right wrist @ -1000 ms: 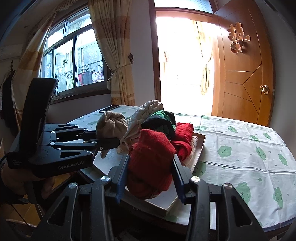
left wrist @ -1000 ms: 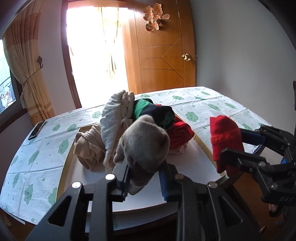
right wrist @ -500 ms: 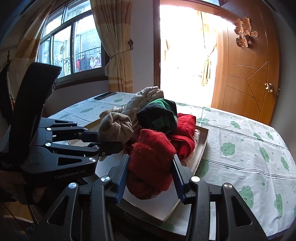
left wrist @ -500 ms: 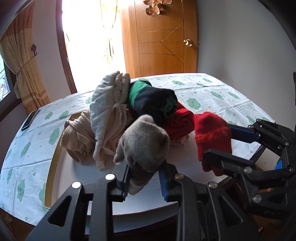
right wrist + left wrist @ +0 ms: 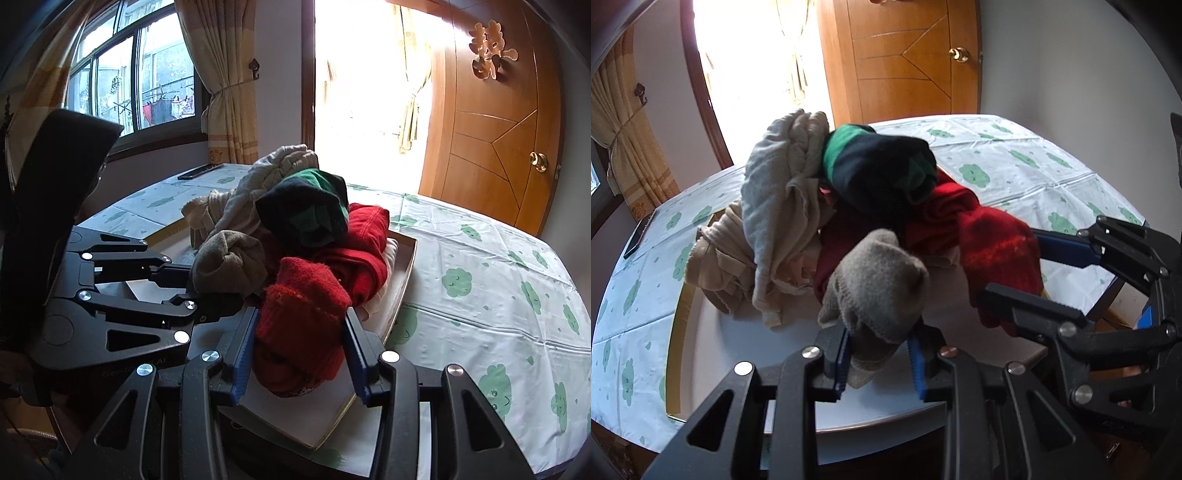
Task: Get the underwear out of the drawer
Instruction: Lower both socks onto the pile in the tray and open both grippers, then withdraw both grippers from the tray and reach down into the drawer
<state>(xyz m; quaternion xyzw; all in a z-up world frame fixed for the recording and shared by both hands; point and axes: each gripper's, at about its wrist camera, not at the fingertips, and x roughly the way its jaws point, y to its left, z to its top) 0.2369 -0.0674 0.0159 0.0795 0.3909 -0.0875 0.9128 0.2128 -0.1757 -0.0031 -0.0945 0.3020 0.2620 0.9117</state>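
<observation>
We've got both hands loaded: our left gripper [image 5: 877, 363] is clamped on a grey balled garment [image 5: 877, 280], our right gripper [image 5: 301, 356] on a red one [image 5: 301, 317]. Both hang over the near end of the white tray [image 5: 400, 280]; the clothes pile [image 5: 827, 206] lies straight ahead, the left slightly closer to it.

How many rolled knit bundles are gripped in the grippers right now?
2: a grey-brown knit bundle in the left gripper, a red knit bundle in the right gripper. More clothes pile on the white tray behind.
</observation>
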